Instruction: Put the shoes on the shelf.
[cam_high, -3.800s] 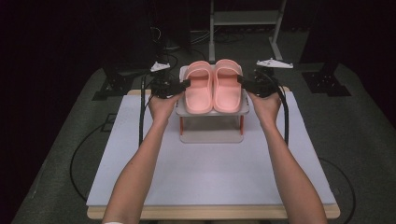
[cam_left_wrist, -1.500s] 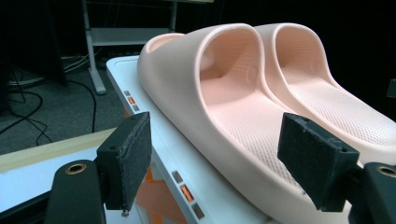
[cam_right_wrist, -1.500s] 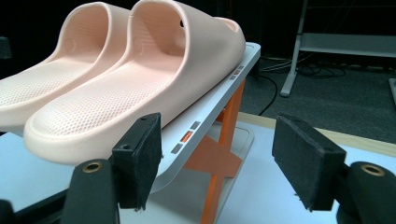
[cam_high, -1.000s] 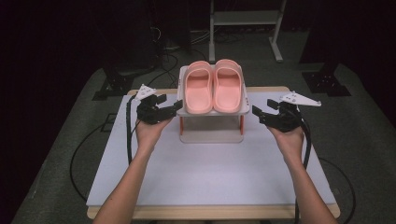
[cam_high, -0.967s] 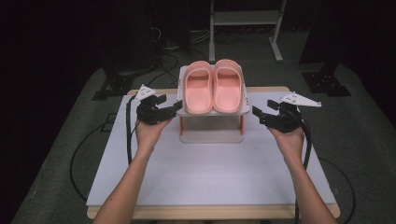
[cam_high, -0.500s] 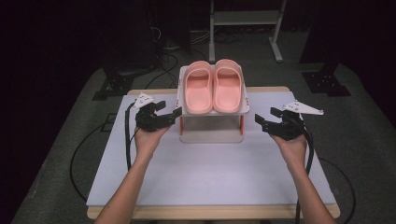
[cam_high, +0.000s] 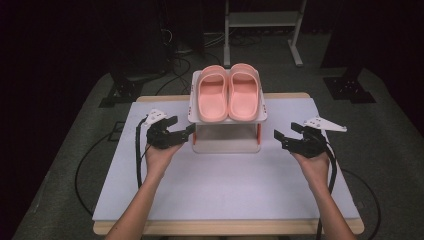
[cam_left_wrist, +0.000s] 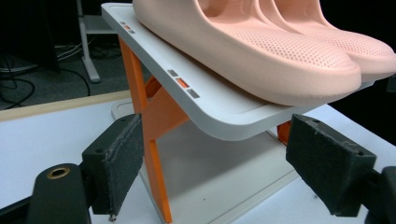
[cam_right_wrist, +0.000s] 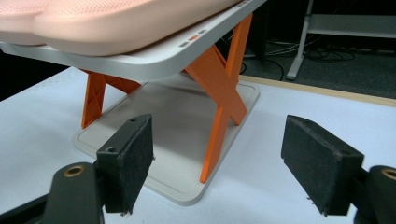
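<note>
I had both grippers' fingers spread empty, just opening, left gripper (cam_high: 179, 133) and right gripper (cam_high: 286, 139) flanking the slipper rack (cam_high: 227, 117) about equally.

The two-tier rack (cam_high: 227, 132) stands at the table's (cam_high: 225, 190) twelve o'clock, its orange cross legs (cam_right_wrist: 219, 100) blocking passage through its sides. The pink slippers (cam_high: 229, 92) cover its top shelf. From six o'clock the white surface lies bare; open strips run at nine and three o'clock beside the rack.
</note>
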